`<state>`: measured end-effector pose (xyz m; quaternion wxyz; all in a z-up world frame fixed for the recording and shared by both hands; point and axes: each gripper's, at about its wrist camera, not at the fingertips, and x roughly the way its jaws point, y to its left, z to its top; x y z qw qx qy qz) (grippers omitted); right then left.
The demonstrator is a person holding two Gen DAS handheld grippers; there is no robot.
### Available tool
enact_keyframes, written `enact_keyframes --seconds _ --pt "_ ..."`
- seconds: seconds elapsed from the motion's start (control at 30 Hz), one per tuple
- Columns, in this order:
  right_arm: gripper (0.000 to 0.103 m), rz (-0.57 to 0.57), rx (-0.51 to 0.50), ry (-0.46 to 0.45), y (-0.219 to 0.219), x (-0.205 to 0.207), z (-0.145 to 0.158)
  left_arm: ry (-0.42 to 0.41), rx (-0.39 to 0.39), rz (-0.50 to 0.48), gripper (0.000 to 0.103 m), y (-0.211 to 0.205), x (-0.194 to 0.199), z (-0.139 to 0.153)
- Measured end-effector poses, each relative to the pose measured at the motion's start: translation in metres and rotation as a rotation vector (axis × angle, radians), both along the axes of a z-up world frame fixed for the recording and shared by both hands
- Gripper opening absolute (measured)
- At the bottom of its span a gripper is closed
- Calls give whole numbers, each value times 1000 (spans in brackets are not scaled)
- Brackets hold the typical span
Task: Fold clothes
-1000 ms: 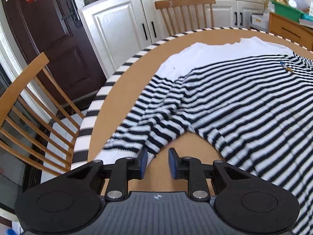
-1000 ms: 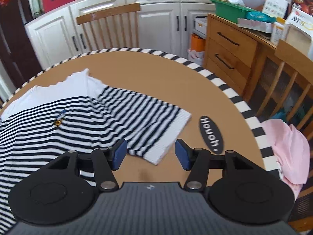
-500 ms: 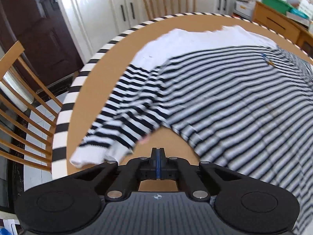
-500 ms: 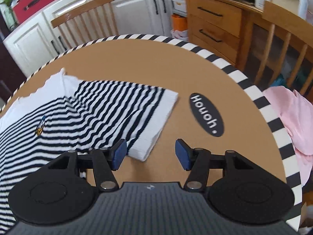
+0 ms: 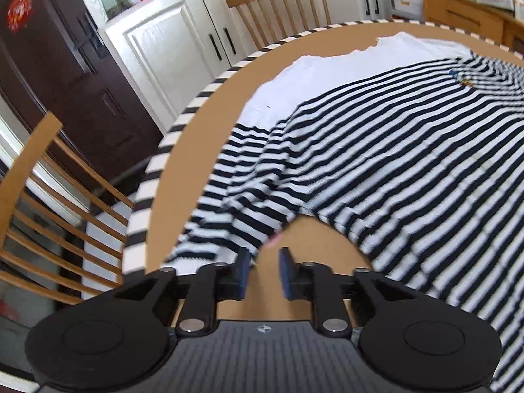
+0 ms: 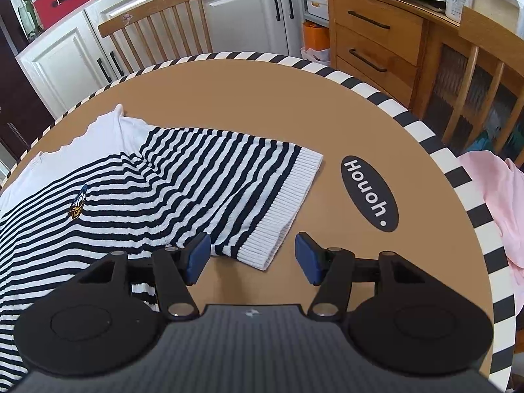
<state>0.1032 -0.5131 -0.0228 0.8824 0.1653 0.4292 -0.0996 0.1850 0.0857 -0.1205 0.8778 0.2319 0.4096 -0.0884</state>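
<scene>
A black-and-white striped sweater (image 5: 409, 150) with a white yoke lies flat on the round brown table (image 5: 203, 111). Its left sleeve (image 5: 242, 203) runs toward my left gripper (image 5: 263, 270), which is open, its left pad touching the sleeve's cuff edge. In the right wrist view the sweater's right sleeve (image 6: 235, 190) ends in a white ribbed cuff (image 6: 288, 209). My right gripper (image 6: 252, 257) is open wide and empty, with the cuff corner lying just ahead between its pads.
The table has a black-and-white striped rim (image 6: 458, 177) and a black oval logo sticker (image 6: 368, 193). Wooden chairs stand at the left (image 5: 42, 196), back (image 6: 157, 42) and right (image 6: 484, 75). A pink cloth (image 6: 494, 190) lies off the table's right edge.
My left gripper shut half a second ago and has opened again, now nearer the left sleeve cuff. My right gripper has moved closer to the right cuff and stays open.
</scene>
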Motion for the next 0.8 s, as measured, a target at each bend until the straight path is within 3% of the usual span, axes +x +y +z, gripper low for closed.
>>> enact_keyframes --seconds 0.07,0.13,0.23,0.27,0.3,0.37,0.4,0.43,0.57,0.8 --pt "60 1 -1 1 -1 -1 0 0 2 10 44 3 5 1" --pt "60 -2 3 6 -3 -2 -1 19 -22 20 47 8 10 0" --pt "60 -22 20 3 -6 -3 -6 104 -153 82 40 23 26 4" --pt "60 -25 17 -7 -6 -3 -7 141 -207 108 31 28 32 6" --pt "55 -27 14 -16 -6 -2 -8 168 -235 101 15 29 34 7" --pt "38 -12 -5 -23 -4 2 -9 172 -202 66 4 21 32 7" --pt "18 2 -18 -19 -2 4 -9 168 -180 50 3 16 29 7" --pt "10 18 -35 -8 0 5 -9 170 -178 47 3 14 27 7" --pt "7 68 -81 27 6 7 -6 190 -207 44 3 6 14 7" --pt "9 57 -82 46 2 -3 -4 205 -237 52 3 -1 -12 7"
